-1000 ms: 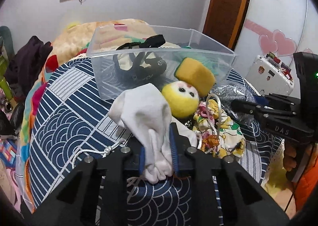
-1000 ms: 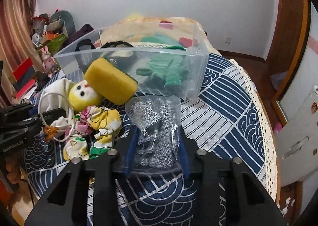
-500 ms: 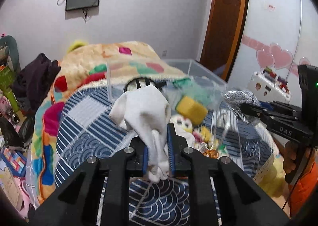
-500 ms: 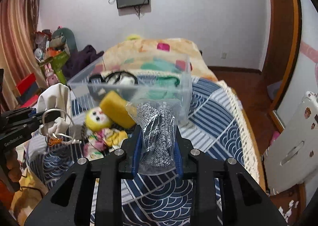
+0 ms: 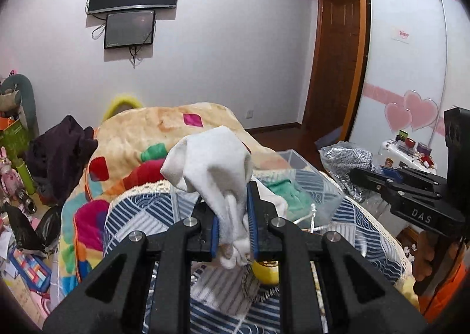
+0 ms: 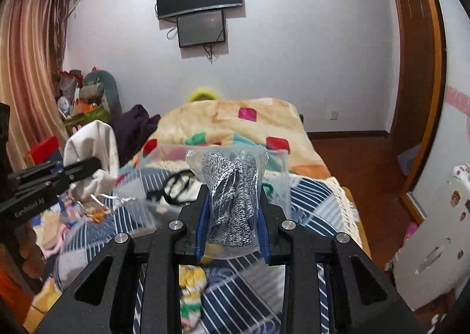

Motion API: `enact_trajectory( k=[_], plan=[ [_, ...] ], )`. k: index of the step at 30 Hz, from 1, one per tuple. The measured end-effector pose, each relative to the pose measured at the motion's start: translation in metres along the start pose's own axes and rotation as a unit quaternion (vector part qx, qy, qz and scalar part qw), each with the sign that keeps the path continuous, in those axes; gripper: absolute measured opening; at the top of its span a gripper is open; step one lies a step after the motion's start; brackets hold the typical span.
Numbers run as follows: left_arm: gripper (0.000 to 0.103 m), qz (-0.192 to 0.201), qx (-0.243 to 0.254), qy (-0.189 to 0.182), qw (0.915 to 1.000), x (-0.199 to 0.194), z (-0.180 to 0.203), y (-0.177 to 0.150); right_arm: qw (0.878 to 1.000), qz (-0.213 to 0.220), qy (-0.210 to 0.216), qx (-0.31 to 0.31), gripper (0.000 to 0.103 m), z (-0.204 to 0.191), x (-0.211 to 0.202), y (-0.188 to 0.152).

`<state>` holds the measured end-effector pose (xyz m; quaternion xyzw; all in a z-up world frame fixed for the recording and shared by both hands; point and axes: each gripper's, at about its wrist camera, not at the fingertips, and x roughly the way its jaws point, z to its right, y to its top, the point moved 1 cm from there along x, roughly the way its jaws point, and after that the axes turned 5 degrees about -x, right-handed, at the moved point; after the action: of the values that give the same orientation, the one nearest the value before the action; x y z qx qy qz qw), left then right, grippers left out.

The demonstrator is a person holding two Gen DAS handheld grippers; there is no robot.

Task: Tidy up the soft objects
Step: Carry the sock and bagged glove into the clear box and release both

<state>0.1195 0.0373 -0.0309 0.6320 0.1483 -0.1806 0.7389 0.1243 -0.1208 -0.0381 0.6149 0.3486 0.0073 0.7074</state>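
My left gripper [image 5: 234, 222] is shut on a white sock [image 5: 216, 160] and holds it up above the bed. It also shows in the right wrist view [image 6: 94, 143]. My right gripper [image 6: 232, 216] is shut on a clear bag of grey knit fabric [image 6: 232, 184], also visible in the left wrist view [image 5: 346, 160]. The clear plastic bin [image 6: 276, 184] sits on the bed ahead and below, with a green item [image 5: 283, 190] and a black strap [image 6: 176, 187] inside. A yellow plush toy [image 5: 265, 273] lies partly hidden under my left gripper.
The bed has a blue patterned cover [image 6: 320, 210] and a colourful blanket [image 5: 164, 134] at the far end. A floral cloth [image 6: 191, 290] lies on the bed. Clutter lies on the floor at left [image 5: 26, 254]. A white case [image 6: 434, 234] stands at right.
Both grippers have risen well above the bed with their loads, so the bin and the loose items now sit lower in both views.
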Motion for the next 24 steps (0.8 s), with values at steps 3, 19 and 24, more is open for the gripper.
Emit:
enact_trajectory(
  k=[3,19,24],
  plan=[
    [0.016,0.001,0.003,0.007,1.0000,0.011,0.001,0.007,1.000,0.004,0.004,0.001,0.026,-0.006,0.008,0.005],
    [0.016,-0.050,-0.011,0.042,0.9978,0.086,-0.007,0.007,0.999,-0.051,0.009,-0.010,0.026,-0.018,0.066,0.010],
    [0.016,-0.076,-0.002,0.050,0.9958,0.108,-0.007,-0.005,0.995,-0.093,0.006,-0.028,0.026,-0.018,0.084,0.002]
  ],
)
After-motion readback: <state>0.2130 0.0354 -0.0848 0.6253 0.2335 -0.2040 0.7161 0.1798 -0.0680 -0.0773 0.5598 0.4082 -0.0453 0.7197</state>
